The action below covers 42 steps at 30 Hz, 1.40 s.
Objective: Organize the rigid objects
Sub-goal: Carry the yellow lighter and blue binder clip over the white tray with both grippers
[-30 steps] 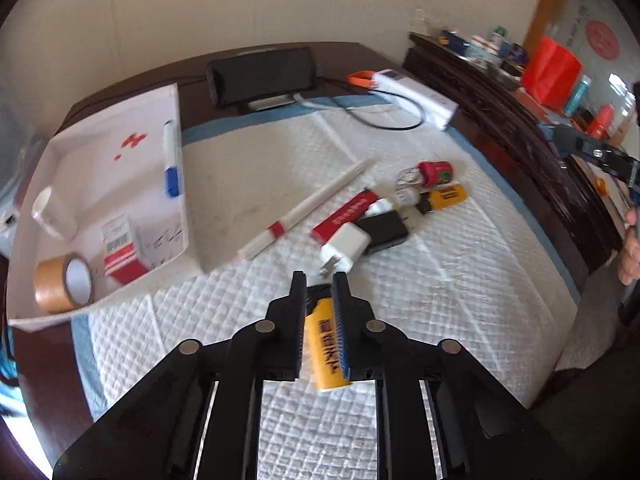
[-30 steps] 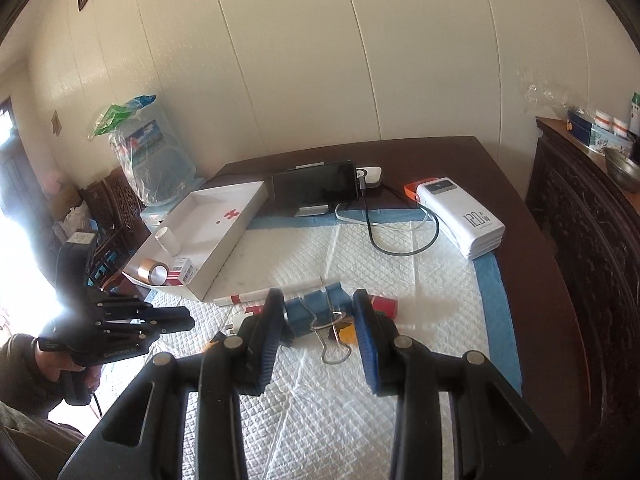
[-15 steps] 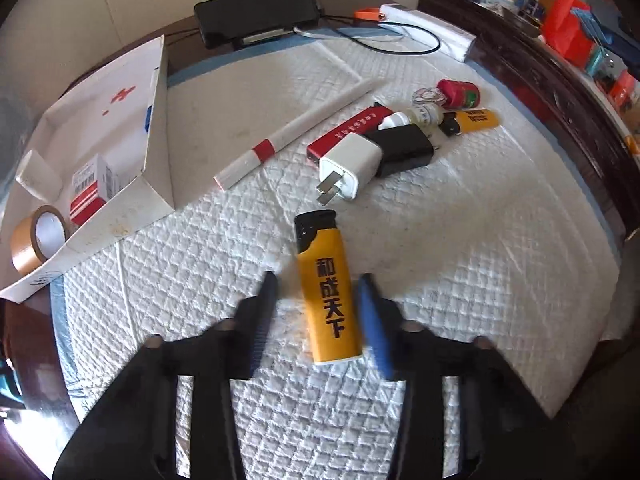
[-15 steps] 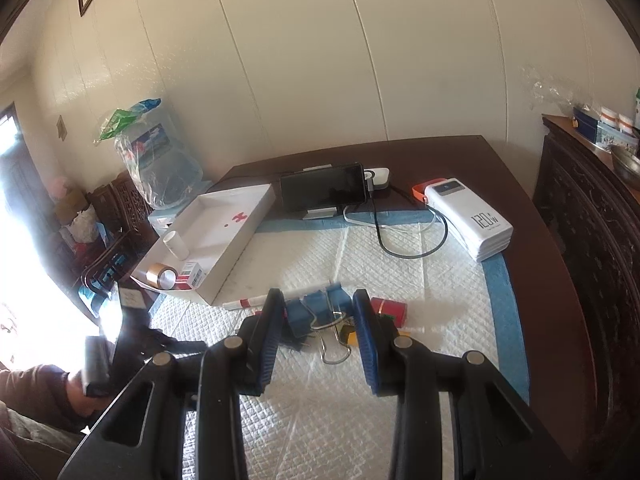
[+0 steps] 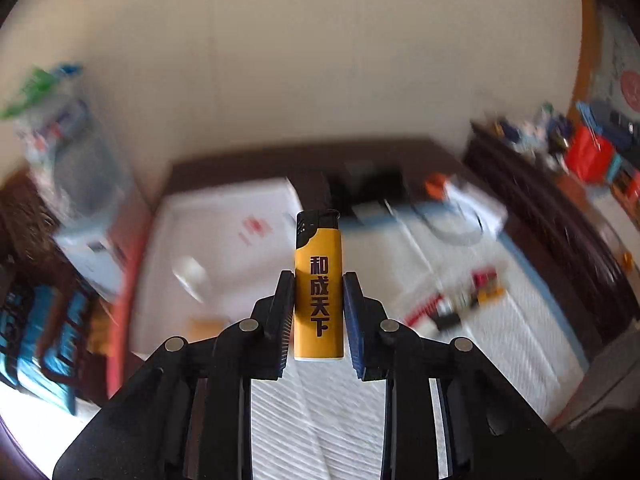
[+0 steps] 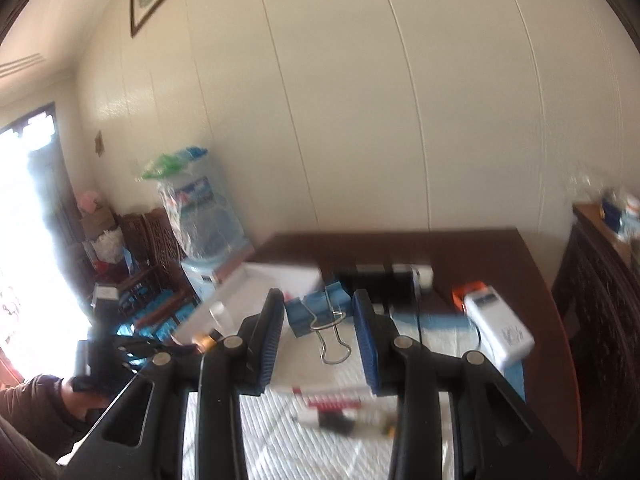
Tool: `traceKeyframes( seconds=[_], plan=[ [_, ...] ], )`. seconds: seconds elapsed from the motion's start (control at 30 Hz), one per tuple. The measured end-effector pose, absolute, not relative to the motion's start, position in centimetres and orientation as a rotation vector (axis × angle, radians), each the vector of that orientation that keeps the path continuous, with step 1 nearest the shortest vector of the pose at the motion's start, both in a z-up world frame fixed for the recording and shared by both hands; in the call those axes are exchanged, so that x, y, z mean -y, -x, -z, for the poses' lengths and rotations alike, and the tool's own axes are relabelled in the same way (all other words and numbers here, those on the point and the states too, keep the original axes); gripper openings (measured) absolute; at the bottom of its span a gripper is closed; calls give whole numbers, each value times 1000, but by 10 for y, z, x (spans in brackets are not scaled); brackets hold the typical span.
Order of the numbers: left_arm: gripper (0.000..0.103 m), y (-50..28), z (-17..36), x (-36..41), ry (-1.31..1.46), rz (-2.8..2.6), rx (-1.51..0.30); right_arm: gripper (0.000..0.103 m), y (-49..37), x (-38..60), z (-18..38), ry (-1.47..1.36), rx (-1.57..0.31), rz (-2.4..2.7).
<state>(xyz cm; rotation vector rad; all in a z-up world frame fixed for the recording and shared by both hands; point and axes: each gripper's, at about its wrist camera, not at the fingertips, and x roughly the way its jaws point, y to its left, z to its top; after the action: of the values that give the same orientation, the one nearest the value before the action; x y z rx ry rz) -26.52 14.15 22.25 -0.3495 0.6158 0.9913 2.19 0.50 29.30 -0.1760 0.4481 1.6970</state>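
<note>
Left gripper [image 5: 319, 312] clenched on yellow plastic lighter w/ black cap [image 5: 319, 280], upright, held above white quilted mat [image 5: 316, 420]. Right gripper [image 6: 320, 340] grasps blue metal binder clip [image 6: 316, 310], wire handles hanging toward camera, above table.

Both claws are matte black plastic: the left claw [image 5: 319, 312] and the right claw [image 6: 319, 338] each carry two angular linkage arms with round silver rivets and ribbed dark-blue pads [image 6: 367, 342] (blurred). A brown sleeve [image 6: 30, 408] shows low at the left edge.
</note>
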Motion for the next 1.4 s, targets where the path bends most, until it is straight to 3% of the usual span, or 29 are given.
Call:
traceKeyframes(
  seconds=[0.2,0.33,0.53,0.77,1.4],
  plan=[
    [23,333,-364,-146,226,-1174,-352,35,1,-1,-398,-62,-278,-1812],
    [23,364,-384,-140,235,-1224,-280,35,34,6,-429,-128,-192,-1872],
    [23,378,-330,-168,343,-1242,-368,35,76,-33,-412,-89,-258,-1923],
    [23,378,-253,-214,469,-1243,-507,35,105,-103,-347,76,-430,-1874],
    [23,342,-155,-309,592,-1159,-675,35,128,-201,-194,458,-776,-1711]
  ],
)
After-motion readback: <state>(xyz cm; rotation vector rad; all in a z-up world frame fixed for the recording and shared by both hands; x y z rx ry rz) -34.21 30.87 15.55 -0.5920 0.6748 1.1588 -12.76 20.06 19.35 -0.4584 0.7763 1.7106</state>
